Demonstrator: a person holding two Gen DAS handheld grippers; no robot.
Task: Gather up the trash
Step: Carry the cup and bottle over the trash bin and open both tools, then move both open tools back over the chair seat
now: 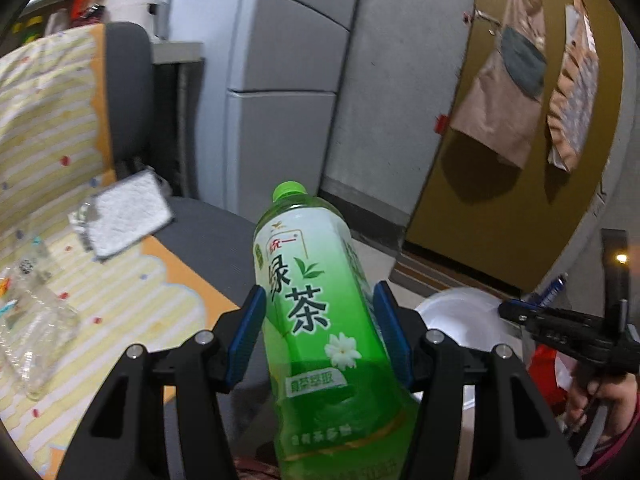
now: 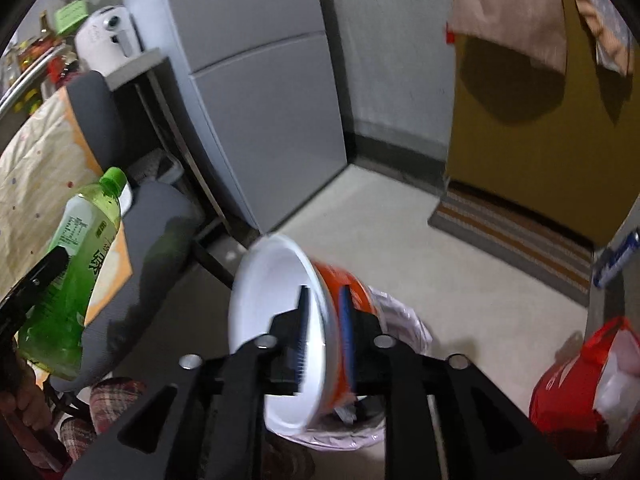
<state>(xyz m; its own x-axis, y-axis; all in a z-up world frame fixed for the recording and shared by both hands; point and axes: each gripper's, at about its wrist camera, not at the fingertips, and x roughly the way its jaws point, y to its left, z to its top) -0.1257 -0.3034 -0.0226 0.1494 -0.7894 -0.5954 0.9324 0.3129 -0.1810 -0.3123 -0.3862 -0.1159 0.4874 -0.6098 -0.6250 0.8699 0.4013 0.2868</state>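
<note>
Between the left gripper's (image 1: 320, 328) blue pads sits a green tea bottle (image 1: 316, 320), squeezed tight, cap pointing away.

Over a bin lined with a white bag (image 2: 404, 320), the right gripper (image 2: 324, 336) has a white and orange paper bowl's (image 2: 276, 304) wall between its fingers; I cannot tell if they press it. Beyond stand a chair (image 1: 208, 240) with crumpled clear plastic (image 1: 36, 320), grey drawers (image 2: 264, 92) and a yellow door (image 1: 500, 200).

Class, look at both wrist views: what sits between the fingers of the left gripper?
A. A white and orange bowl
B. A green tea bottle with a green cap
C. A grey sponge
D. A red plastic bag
B: in the left wrist view the green tea bottle stands between the blue pads of the left gripper, cap pointing away.
</note>
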